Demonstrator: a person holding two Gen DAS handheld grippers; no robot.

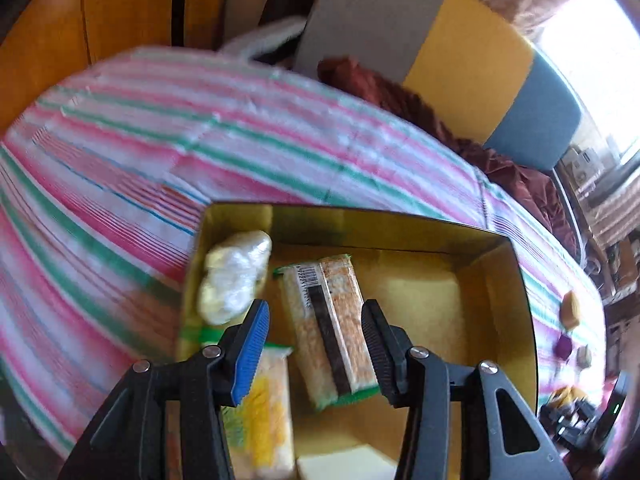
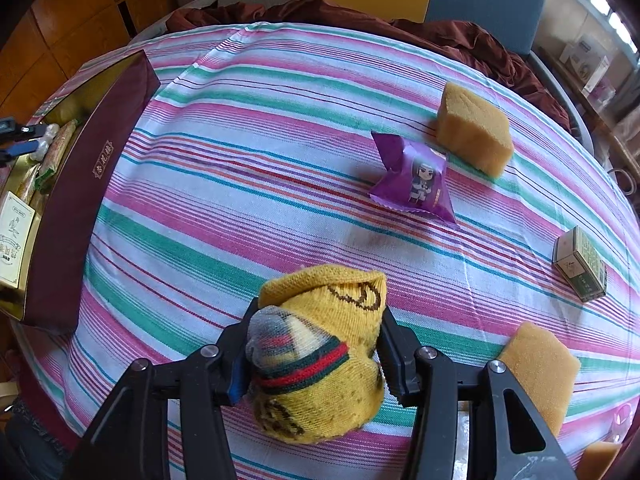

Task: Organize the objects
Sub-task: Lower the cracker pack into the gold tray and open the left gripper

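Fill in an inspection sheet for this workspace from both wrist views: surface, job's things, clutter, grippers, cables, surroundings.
Surface: striped cloth covers the table.
Job's things: gold-lined box holds a barcoded snack pack, a white wrapped lump, a yellow packet and a white card. On the cloth: purple sachet, sponge block, small green box, second sponge.
Clutter: dark red fabric at the far edge.
Grippers: left gripper open above the box, empty; right gripper closed on a rolled yellow sock.
Cables: nothing seen.
Surroundings: wooden panelling, window.
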